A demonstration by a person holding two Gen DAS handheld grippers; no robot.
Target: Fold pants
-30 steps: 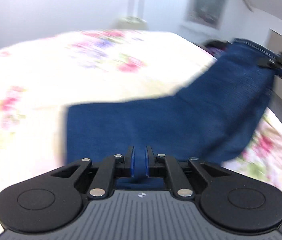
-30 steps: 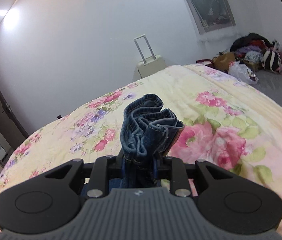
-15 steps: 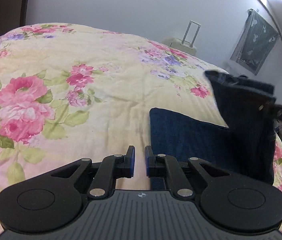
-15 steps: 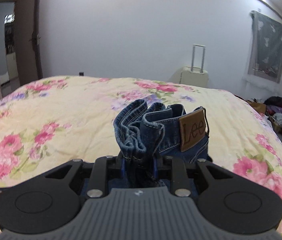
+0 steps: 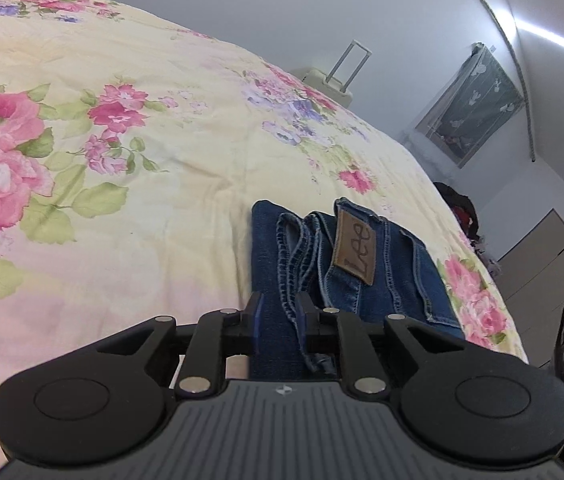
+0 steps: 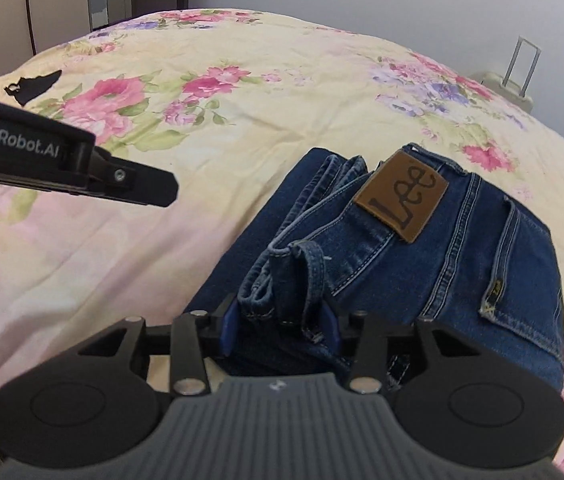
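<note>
Denim fills the lower middle of the left wrist view: the jeans (image 5: 362, 264) lie folded on the floral bed (image 5: 122, 184), leather patch up. The left gripper (image 5: 278, 316) stands narrowly parted, a seam edge lying between its jaws; whether it pinches I cannot tell.

From the right wrist, the right gripper (image 6: 280, 328) sits fairly wide around the bunched waistband (image 6: 282, 280) of the jeans (image 6: 462, 260), apparently loose. The left gripper (image 6: 138, 184) hangs apart over the bed (image 6: 242, 120). Pulling back with cloth snagged on a pad could drag the fold open.
</note>
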